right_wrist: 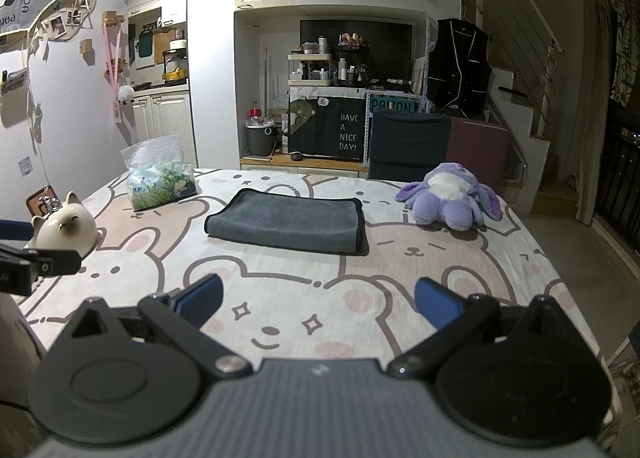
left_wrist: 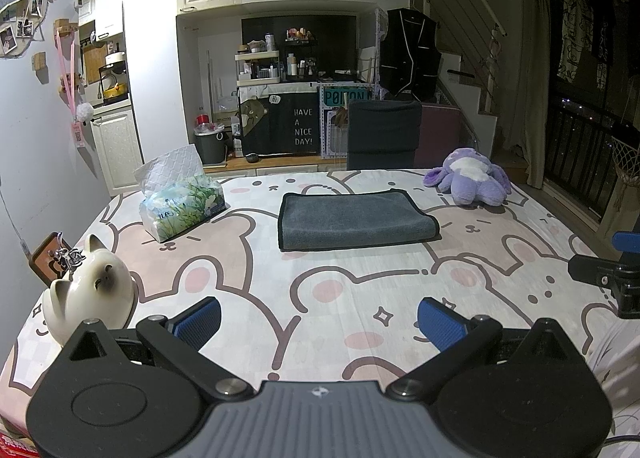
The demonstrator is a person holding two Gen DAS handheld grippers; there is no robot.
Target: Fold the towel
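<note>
A dark grey towel [left_wrist: 356, 220] with a black hem lies folded into a flat rectangle on the bear-print tablecloth [left_wrist: 320, 286], near the table's far middle; it also shows in the right wrist view [right_wrist: 286, 224]. My left gripper [left_wrist: 320, 322] is open and empty above the near edge, well short of the towel. My right gripper [right_wrist: 318, 304] is open and empty, also near the front edge. The right gripper's body shows at the right edge of the left wrist view [left_wrist: 612, 274], and the left gripper's body at the left edge of the right wrist view [right_wrist: 36, 260].
A tissue pack [left_wrist: 180, 202] stands left of the towel. A white ceramic cat [left_wrist: 90, 290] sits at the near left, keys behind it. A purple plush toy [left_wrist: 472, 178] lies at the far right. A dark chair [left_wrist: 384, 134] stands behind the table.
</note>
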